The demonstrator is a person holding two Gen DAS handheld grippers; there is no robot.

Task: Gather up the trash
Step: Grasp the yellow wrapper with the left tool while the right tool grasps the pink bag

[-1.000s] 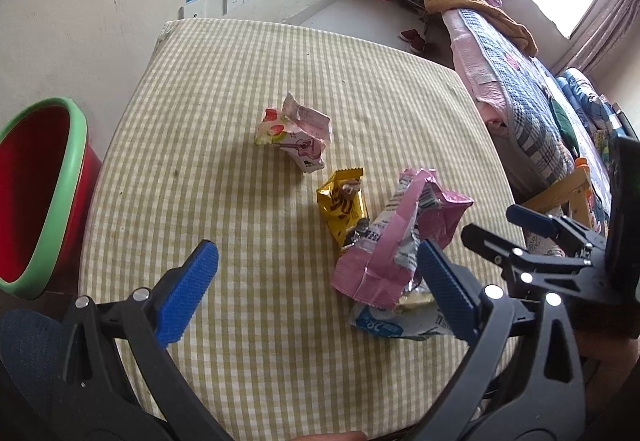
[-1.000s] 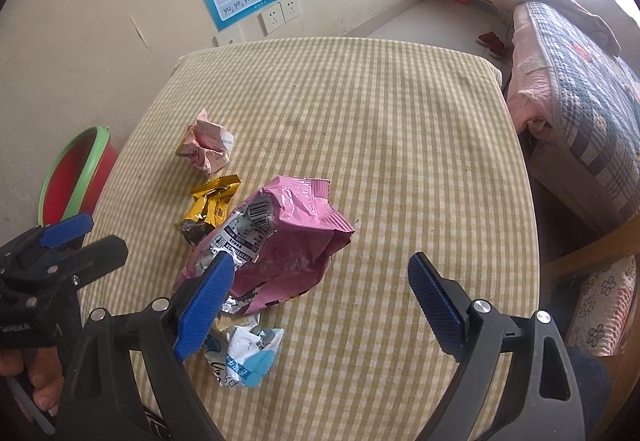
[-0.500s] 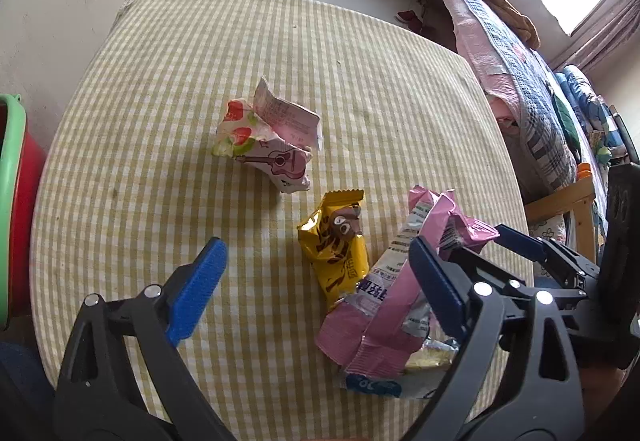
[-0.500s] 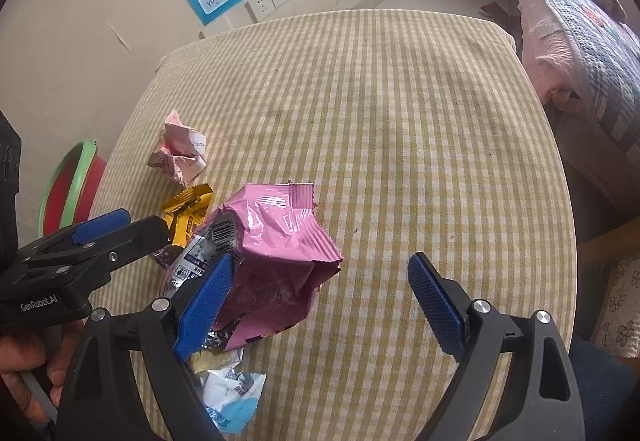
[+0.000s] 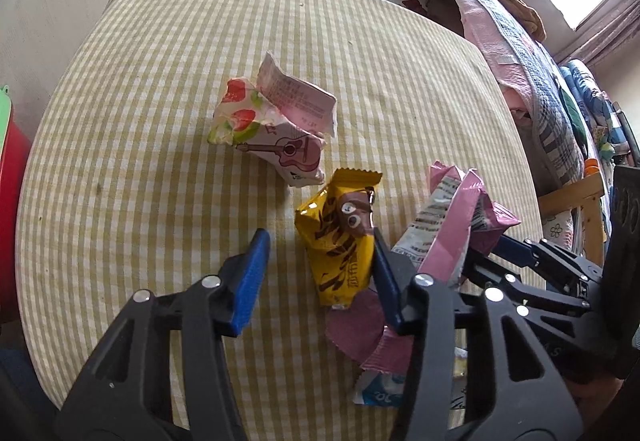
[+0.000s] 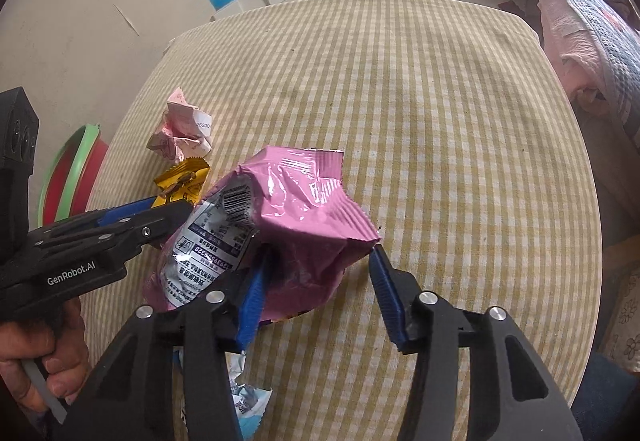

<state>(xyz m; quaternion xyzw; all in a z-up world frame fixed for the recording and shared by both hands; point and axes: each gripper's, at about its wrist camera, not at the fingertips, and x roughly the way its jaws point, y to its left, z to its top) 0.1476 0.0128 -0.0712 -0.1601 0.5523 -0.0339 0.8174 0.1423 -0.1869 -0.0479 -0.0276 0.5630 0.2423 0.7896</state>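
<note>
Yellow snack wrapper (image 5: 344, 241) and pink crisp bag (image 6: 296, 225), lying side by side near the front edge of the checked bench (image 5: 160, 89); both are still on the cloth. Over the last second both claws have advanced from a standoff position to the litter and narrowed their openings. The left claw (image 5: 320, 265) now brackets the yellow wrapper: its right pad touches or nearly touches the wrapper's edge, its left pad stands apart on bare cloth, so the jaws are half spread and pinch nothing yet. The right claw (image 6: 316, 289) straddles the near end of the pink bag, its left pad pressed into the crumpled film, its right pad just beside the bag's corner; likewise partly spread, not closed on the bag. Judged from this, two simultaneous pick-ups are at the closing stage, and no item appears collected so far. Further out: a strawberry-printed carton (image 5: 276, 129) toward the bench centre and a blue-white wrapper (image 6: 250, 407) under the pink bag at the front edge remain untouched. The red basin with green rim (image 6: 76, 177) beyond the left edge is the probable destination.
</note>
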